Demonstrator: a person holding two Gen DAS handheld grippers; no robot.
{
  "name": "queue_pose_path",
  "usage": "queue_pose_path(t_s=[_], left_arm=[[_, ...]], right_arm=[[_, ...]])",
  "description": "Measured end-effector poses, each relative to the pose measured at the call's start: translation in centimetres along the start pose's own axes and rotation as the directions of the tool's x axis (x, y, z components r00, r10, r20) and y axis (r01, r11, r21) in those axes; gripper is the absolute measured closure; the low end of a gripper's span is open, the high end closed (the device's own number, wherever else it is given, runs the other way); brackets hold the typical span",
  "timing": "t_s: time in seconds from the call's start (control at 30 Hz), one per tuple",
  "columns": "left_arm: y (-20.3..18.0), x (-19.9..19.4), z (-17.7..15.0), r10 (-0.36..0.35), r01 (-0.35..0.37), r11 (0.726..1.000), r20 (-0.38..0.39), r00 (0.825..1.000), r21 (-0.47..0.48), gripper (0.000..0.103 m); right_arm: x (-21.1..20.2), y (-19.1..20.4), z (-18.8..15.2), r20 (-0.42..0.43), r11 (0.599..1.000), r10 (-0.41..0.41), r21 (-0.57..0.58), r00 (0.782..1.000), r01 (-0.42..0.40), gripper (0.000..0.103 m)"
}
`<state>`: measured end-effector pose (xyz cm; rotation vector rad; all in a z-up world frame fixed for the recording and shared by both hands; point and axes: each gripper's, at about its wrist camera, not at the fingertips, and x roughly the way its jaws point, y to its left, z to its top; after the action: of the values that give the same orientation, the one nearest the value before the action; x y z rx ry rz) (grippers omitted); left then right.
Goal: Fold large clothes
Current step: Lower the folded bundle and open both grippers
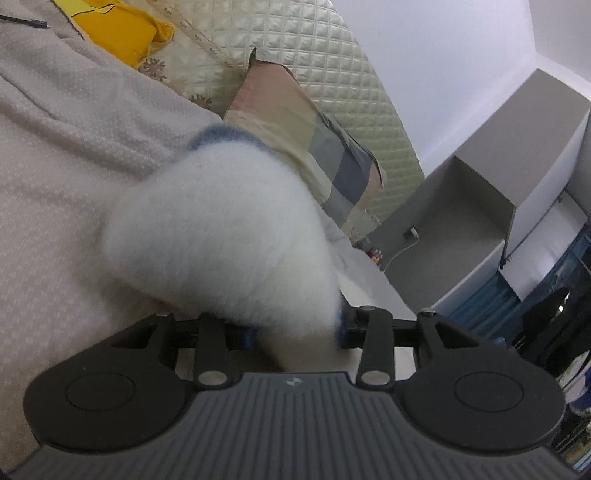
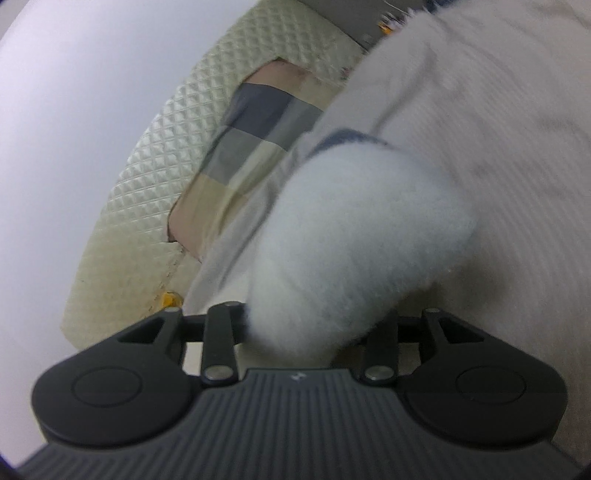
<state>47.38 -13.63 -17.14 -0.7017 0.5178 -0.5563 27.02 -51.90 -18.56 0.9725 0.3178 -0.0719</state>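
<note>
Two close views from cameras on hand-held grippers, both over a bed. In the left wrist view, the left gripper [image 1: 295, 332] has a bunch of fluffy white garment [image 1: 229, 229] with a blue trim pinched between its fingers, the fabric rising in a soft, blurred mound straight ahead of the camera; the fingertips themselves are buried in the fluff. The garment sits above a beige bedspread [image 1: 66, 147]; beyond it lies a patchwork pillow [image 1: 314, 140] in grey, cream and pink, against a quilted cream headboard [image 1: 332, 66]; a yellow cushion [image 1: 118, 29] lies at the far top left; a grey bedside cabinet [image 1: 461, 206] stands to the right. In the right wrist view, the right gripper [image 2: 310, 332] likewise grips a bunch of the same white garment [image 2: 354, 236], its fingers closed into the pile; a wide stretch of ribbed whitish fabric fills the right side, though whether it is garment or bedding is unclear; the pillow [image 2: 255, 129] and headboard [image 2: 155, 147] show to the left.
</note>
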Motion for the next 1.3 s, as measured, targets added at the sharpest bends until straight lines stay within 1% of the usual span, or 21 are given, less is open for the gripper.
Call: queue_pose_path(t_s=[0.07,0.13,0.17,0.2,0.23,0.3,0.33,0.37,0.43,0.5,0.57,0.67,0.73,0.83,0.9,0.93,1.0,1.07,1.17,1.3], left_arm=[[0.1,-0.5,-0.4,0.008,-0.008,1.0,-0.012,1.0,0.006,0.054],[0.3,-1.7,-1.4,0.003,-0.004,0.999,-0.029,1.0,-0.047,0.048],[0.4,-1.9,-1.6,0.007,-0.01,0.998,-0.037,0.999,-0.067,0.047],[0.3,-2.1,-1.8,0.017,-0.02,0.998,-0.041,0.999,-0.067,0.043],[0.0,-2.5,-1.9,0.033,-0.035,0.998,-0.04,0.999,-0.057,0.039],[-0.6,-3.5,-2.0,0.071,-0.072,0.997,-0.04,0.997,-0.027,0.036],[-0.9,-4.1,-2.0,0.09,-0.091,0.996,-0.041,0.995,-0.025,0.035],[-1.2,-4.7,-2.0,0.111,-0.113,0.993,-0.044,0.993,-0.028,0.035],[-2.3,-6.2,-1.6,0.151,-0.152,0.988,-0.053,0.987,-0.008,0.035],[-3.9,-8.1,-1.0,0.19,-0.188,0.981,-0.048,0.981,0.041,0.035],[-5.7,-10.2,-0.2,0.201,-0.198,0.978,-0.042,0.979,0.066,0.035],[-9.0,-13.9,0.9,0.218,-0.214,0.971,-0.03,0.975,0.103,0.035],[-11.5,-16.2,1.7,0.226,-0.222,0.965,-0.017,0.974,0.143,0.035],[-15.3,-20.2,2.5,0.219,-0.216,0.958,0.004,0.976,0.186,0.035],[-18.0,-23.1,2.5,0.22,-0.219,0.949,0.022,0.975,0.226,0.035],[-19.4,-24.6,2.4,0.225,-0.223,0.943,0.022,0.974,0.246,0.034],[-22.1,-27.5,2.0,0.207,-0.202,0.937,0.016,0.978,0.286,0.034],[-24.7,-30.4,1.4,0.198,-0.196,0.927,0.027,0.98,0.32,0.034],[-28.0,-34.9,0.1,0.183,-0.187,0.913,0.046,0.982,0.364,0.034],[-31.8,-40.7,-2.3,0.179,-0.194,0.882,0.074,0.981,0.429,0.034]], right_arm=[[0.0,-0.8,-0.5,-0.011,1.0,-0.009,0.02,1.0,0.01,0.047],[0.1,-0.9,-0.9,-0.013,1.0,-0.016,0.006,1.0,0.016,0.045],[0.1,-0.9,-0.9,-0.015,1.0,-0.018,0.015,1.0,0.018,0.044],[0.0,-0.9,-0.8,-0.02,1.0,-0.02,0.021,1.0,0.02,0.044],[-0.1,-0.9,-0.9,-0.025,0.999,-0.024,0.03,0.999,0.025,0.044],[-0.8,-0.9,-1.1,-0.038,0.997,-0.042,0.063,0.998,0.044,0.044],[-1.5,-0.8,-1.4,-0.042,0.995,-0.054,0.078,0.998,0.058,0.044],[-2.0,-0.7,-1.6,-0.043,0.994,-0.071,0.082,0.997,0.075,0.042],[-3.5,0.1,-1.9,-0.04,0.991,-0.11,0.07,0.993,0.113,0.042],[-5.2,1.3,-2.1,-0.031,0.987,-0.149,0.048,0.988,0.15,0.042],[-7.0,2.8,-2.1,-0.023,0.985,-0.171,0.022,0.985,0.171,0.042],[-10.2,5.2,-1.5,0.011,0.987,-0.154,0.038,0.988,0.154,0.042],[-12.3,7.6,-1.1,0.034,0.989,-0.148,0.006,0.988,0.148,0.042],[-15.7,11.8,-0.8,0.061,0.993,-0.106,-0.051,0.992,0.109,0.042],[-18.4,15.0,-1.0,0.075,0.991,-0.076,-0.105,0.994,0.083,0.042],[-19.6,16.3,-1.1,0.081,0.989,-0.057,-0.131,0.995,0.068,0.042],[-22.6,19.2,-1.7,0.088,0.982,-0.034,-0.183,0.996,0.049,0.042],[-25.3,21.4,-2.5,0.082,0.976,-0.007,-0.215,0.997,0.024,0.042],[-29.2,24.1,-3.9,0.074,0.964,0.016,-0.267,0.997,0.004,0.042],[-34.2,26.5,-6.4,0.068,0.935,0.04,-0.355,0.997,-0.013,0.042]])
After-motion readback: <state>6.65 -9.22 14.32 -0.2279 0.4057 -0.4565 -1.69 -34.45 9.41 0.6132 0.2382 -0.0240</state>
